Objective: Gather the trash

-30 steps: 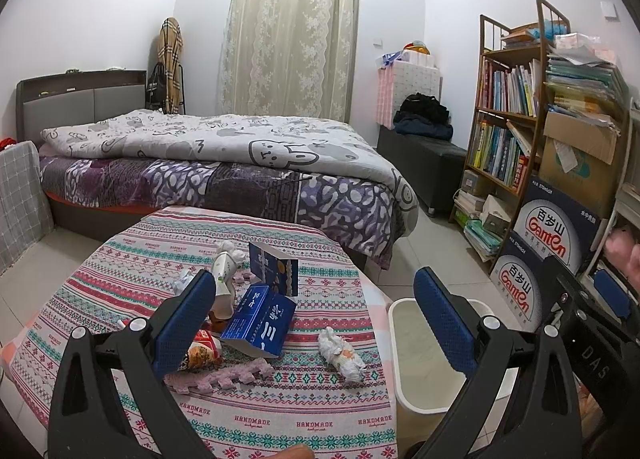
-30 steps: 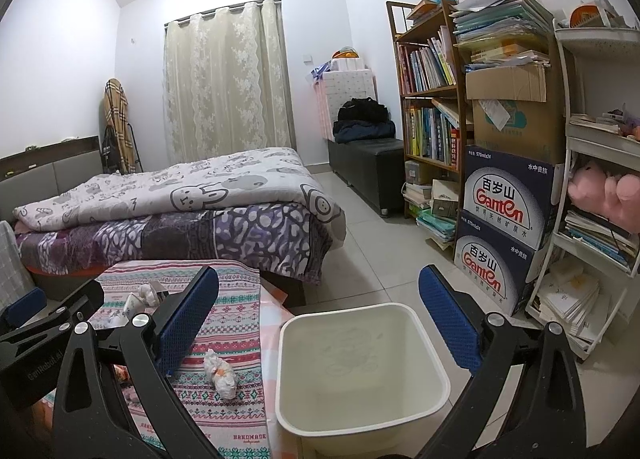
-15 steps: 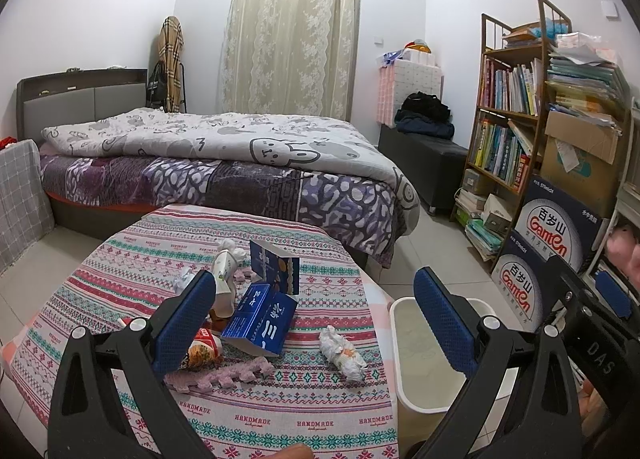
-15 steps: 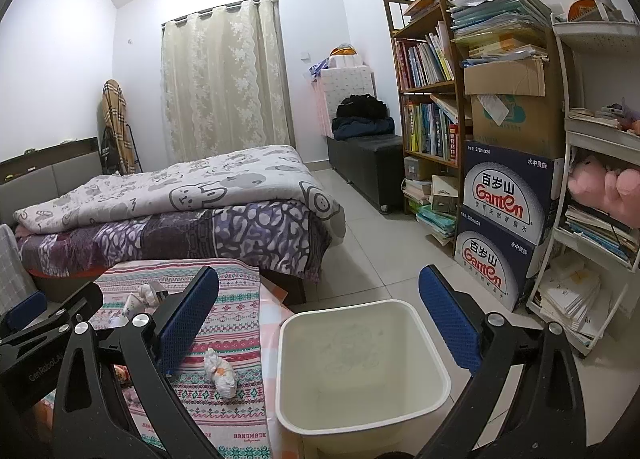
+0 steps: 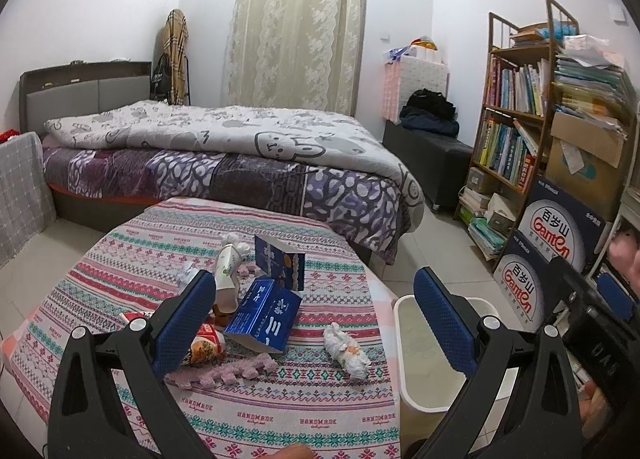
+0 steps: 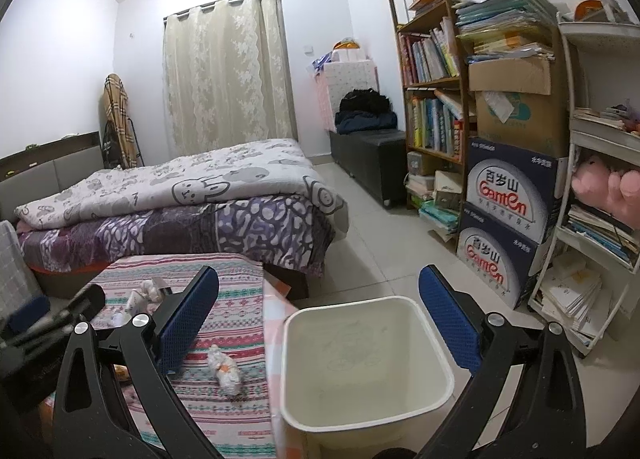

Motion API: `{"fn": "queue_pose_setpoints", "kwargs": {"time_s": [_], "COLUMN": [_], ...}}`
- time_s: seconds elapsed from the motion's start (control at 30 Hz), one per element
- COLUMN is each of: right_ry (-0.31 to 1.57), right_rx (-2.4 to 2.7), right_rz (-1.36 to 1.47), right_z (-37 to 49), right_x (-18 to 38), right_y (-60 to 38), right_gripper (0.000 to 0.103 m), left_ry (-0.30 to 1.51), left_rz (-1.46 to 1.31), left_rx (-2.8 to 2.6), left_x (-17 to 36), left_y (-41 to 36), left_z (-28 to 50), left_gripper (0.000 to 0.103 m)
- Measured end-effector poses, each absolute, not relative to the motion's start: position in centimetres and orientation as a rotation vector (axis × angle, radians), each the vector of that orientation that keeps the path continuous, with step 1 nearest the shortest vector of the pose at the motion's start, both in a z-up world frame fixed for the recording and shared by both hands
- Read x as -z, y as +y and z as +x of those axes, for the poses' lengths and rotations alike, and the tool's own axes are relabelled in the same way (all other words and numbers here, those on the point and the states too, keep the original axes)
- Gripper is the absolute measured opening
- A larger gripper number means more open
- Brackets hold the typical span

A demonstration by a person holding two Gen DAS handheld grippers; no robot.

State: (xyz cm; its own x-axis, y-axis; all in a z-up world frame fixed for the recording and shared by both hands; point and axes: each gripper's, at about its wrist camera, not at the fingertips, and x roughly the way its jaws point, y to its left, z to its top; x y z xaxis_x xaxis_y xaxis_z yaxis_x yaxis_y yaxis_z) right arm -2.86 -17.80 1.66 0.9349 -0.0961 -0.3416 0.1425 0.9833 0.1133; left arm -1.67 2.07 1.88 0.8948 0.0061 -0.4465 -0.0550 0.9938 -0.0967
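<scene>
- Standing beside the bed [image 5: 224, 147]: a counter [image 5: 120, 259] under a striped cloth printed "HANDMADE" along its near edge, carrying the scattered trash.
- Stacked by the bookshelf [image 6: 432, 71]: two dark cartons [image 6: 508, 219] reading "Ganten" in red, with Chinese characters above.
- Sitting on the floor just right of the counter: a white trash bin [image 6: 436, 403], nothing visible inside except a faint drawing on its bottom; partly hidden in the left wrist view behind a blue finger pad.
- Held above the counter: left hand-held gripper [image 5: 316, 319], released, jaws spread wide, grasping nothing.
- Held above the bin: right hand-held gripper [image 6: 320, 319], likewise released and empty-jawed.
- Lying open at the counter's middle: a blue box [image 5: 264, 315] with white Chinese lettering, too small to read; a second blue box [image 5: 280, 261] upright just behind it.
- Leaning left of the boxes: a white carton [image 5: 226, 275], label unreadable.
- Lying along the near side: a strip of pink foam [image 5: 224, 371].
- Resting near the counter's right edge, close to the bin: a crumpled white wrapper [image 5: 346, 349] with orange marks.
- Peeking from behind the left pad: a red-and-orange snack packet [image 5: 206, 347], mostly covered.
</scene>
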Motion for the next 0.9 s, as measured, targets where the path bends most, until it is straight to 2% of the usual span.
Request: {"fn": "queue_pose_setpoints", "kwargs": {"time_s": [0.23,0.5,0.7,0.9], "right_ry": [0.478,0.657,0.813,0.963], "right_rx": [0.027,-0.085,-0.104,-0.118], "right_rz": [0.183,0.167,0.221,0.346], "right_z": [1.2,7.4,11.9,16.4], "right_x": [-3.2,-3.2,0.1,3.6], "right_y": [-14.9,-11.2,-11.2,-11.6], "right_gripper": [0.096,0.096,0.096,0.096], "left_ry": [0.568,0.825,0.970,1.077], "left_rz": [-0.075,-0.103,-0.253,-0.284], "left_rx": [-0.098,-0.165,-0.123,-0.122], "left_x": [-2.5,-1.0,2.7,6.9], "left_y": [5.0,12.6,16.6,16.4], "left_z": [0.9,7.1,11.5,16.2], "left_gripper": [0.096,0.096,0.096,0.096]}}
